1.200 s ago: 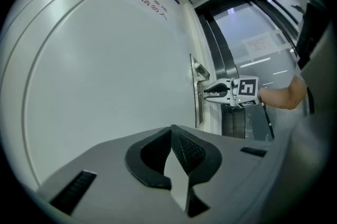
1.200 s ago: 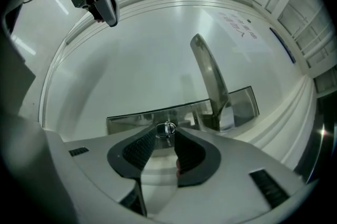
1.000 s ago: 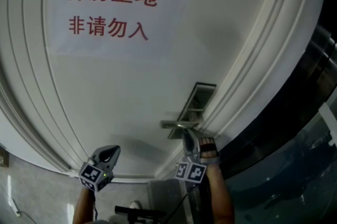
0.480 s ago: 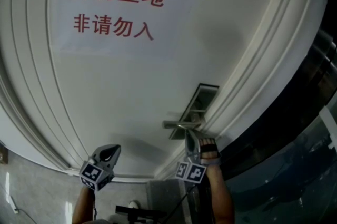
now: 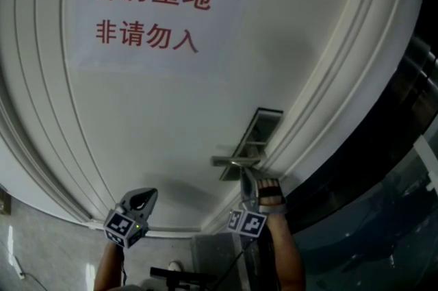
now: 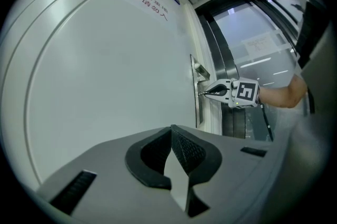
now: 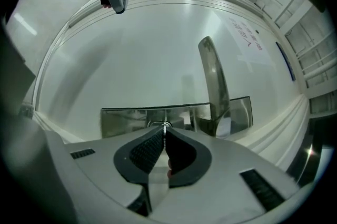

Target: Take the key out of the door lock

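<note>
Silver key (image 7: pixel 165 125): thin, seen edge-on, long axis square to door (image 7: pixel 158 59). Right gripper (image 7: pixel 164 130) jaws have just been closing and now pinch it. Left gripper (image 6: pixel 171 127) jaws together, empty.

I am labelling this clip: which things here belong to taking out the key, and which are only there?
Job: key in the lock plate; right gripper, its jaws have just been closing on the key.
Only there: lever handle; paper sign; left gripper, shut and empty.
</note>
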